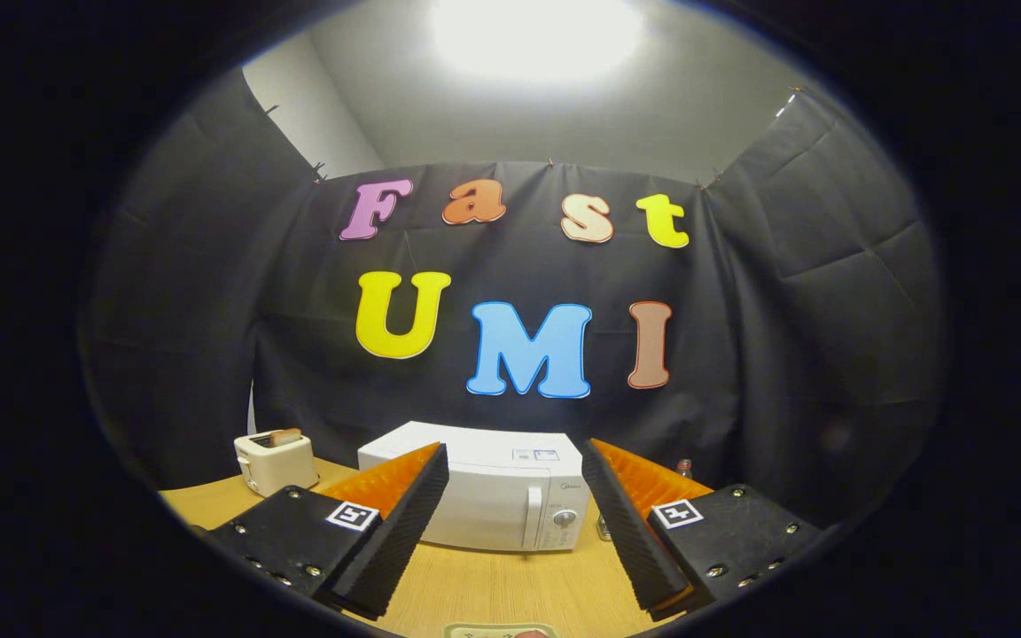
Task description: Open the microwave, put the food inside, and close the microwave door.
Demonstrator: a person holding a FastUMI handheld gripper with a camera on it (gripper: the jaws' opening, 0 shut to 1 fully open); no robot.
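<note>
A light wooden tabletop [493,589] stands before the black cloth wall. At its left sits a small cream toaster [276,461] with a slice poking up. The boxy white microwave [484,492], door closed, rests beyond the gripper [515,478], whose fingers gape wide, holding nothing. Between them, nearest, something pale, perhaps the food's plate [502,631].

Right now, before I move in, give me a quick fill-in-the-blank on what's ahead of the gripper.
1. The microwave door is ____.
2. The gripper fingers are spread ____, holding nothing.
3. The toaster stands to the ____ of the microwave on the wooden table.
4. The microwave sits ____ the fingertips, untouched.

Missing words: closed; open; left; beyond
</note>
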